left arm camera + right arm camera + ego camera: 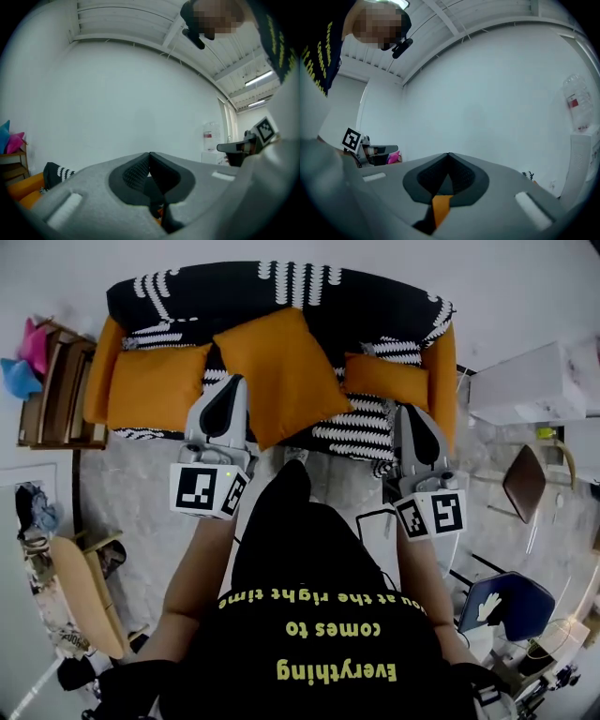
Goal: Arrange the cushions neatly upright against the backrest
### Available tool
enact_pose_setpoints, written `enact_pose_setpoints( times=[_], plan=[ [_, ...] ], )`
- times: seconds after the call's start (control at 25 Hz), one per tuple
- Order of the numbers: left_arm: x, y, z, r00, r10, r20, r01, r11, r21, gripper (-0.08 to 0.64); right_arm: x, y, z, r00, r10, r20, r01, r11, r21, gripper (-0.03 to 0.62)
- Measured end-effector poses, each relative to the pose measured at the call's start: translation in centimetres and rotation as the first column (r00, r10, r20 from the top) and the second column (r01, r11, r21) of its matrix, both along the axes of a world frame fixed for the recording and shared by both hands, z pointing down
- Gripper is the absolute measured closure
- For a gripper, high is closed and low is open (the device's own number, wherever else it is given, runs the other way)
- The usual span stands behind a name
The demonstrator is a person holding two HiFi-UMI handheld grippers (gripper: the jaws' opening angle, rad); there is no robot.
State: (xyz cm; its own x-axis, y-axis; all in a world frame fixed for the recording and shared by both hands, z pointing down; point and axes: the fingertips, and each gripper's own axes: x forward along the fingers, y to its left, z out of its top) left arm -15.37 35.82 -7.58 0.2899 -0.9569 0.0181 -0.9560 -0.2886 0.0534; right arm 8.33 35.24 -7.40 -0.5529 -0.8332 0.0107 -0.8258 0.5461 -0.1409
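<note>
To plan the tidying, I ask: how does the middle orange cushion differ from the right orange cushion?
The middle cushion looks larger than the right cushion. The middle cushion is turned cornerwise, the right cushion lies square to the sofa. The middle cushion's corner passes the seat's front edge; the right cushion stays on the seat. Both are plain orange.

The orange cushions (281, 371) are showing matt cloth; the sofa (281, 287) is wearing coarse patterned fabric; the floor (131, 474) is gleaming, polished stone.

Three orange cushions (279, 371) sit on the patterned sofa (281, 287), middle one turned cornerwise.
</note>
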Motion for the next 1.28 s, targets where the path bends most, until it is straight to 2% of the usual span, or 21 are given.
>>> enact_pose_setpoints(
  times=[0.36, 0.56, 0.76, 0.92, 1.12, 1.28],
  plan=[
    [-0.1, -13.6, 0.1, 0.995, 0.095, -0.016, -0.095, 0.996, -0.002, 0.56, -1.6, -11.9, -0.2, 0.999, 0.053, -0.005, -0.053, 0.999, 0.0, 0.581],
    [0.3, -18.7, 1.2, 0.988, 0.15, -0.025, -0.15, 0.988, -0.028, 0.56, -1.4, -16.4, -0.1, 0.994, 0.105, -0.013, -0.105, 0.994, -0.009, 0.581],
    [2.2, -22.2, 2.9, 0.986, 0.166, -0.03, -0.167, 0.983, -0.069, 0.56, 0.8, -19.7, 1.1, 0.992, 0.127, -0.019, -0.128, 0.991, -0.042, 0.581],
    [4.2, -24.1, 3.9, 0.988, 0.155, -0.021, -0.156, 0.984, -0.09, 0.56, 2.5, -22.3, 2.5, 0.995, 0.099, -0.01, -0.099, 0.993, -0.07, 0.581],
    [6.3, -25.7, 4.4, 0.995, 0.103, -0.007, -0.103, 0.991, -0.087, 0.56, 3.8, -24.2, 3.7, 1.0, 0.012, 0.0, -0.012, 0.997, -0.081, 0.581],
    [8.2, -26.5, 5.0, 0.996, 0.091, 0.018, -0.09, 0.992, -0.087, 0.56, 5.2, -25.4, 4.7, 0.999, -0.034, 0.005, 0.035, 0.995, -0.092, 0.581]
  ],
)
